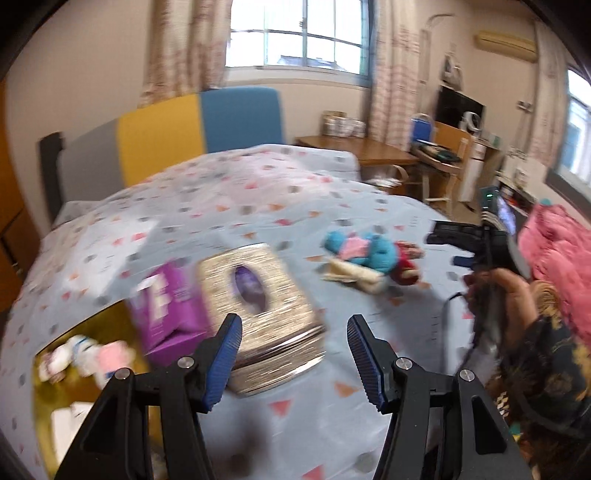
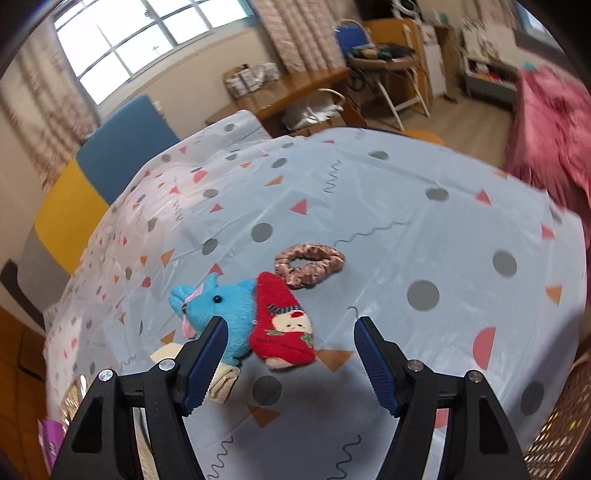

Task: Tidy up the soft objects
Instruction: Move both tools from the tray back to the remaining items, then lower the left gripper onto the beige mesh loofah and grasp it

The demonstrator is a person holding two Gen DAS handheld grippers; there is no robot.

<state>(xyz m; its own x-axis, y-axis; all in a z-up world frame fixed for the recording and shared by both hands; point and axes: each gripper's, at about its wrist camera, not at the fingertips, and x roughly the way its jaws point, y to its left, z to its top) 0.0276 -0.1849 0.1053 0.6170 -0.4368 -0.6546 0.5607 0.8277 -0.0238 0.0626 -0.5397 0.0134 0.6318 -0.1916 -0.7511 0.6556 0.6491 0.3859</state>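
A wide bed (image 2: 406,229) under a pale blue sheet printed with dots and triangles carries everything; behind it stand a yellow and blue headboard (image 1: 199,122), a window (image 1: 299,33), curtains and a wooden desk (image 1: 354,149), with a pink quilt (image 2: 546,122) off to one side. On the bed lie a shiny tissue box (image 1: 258,306) and a purple carton (image 1: 170,306) just beside it, near an open yellow bin (image 1: 85,354) that already holds small plush things. Well apart from those sits the heap of soft objects: a blue plush toy (image 2: 221,306) touching a red Christmas sock (image 2: 284,325), a cream item under them, and a pinkish-brown scrunchie (image 2: 310,266) just behind. The right gripper (image 2: 290,365) hovers over this heap, fingers released and holding nothing; the left gripper (image 1: 293,363) is likewise released and empty, over the tissue box. The risk, as I judge it, is that closing on the overlapping toy and sock lifts both, or drags the slick sheet and scatters the scrunchie.
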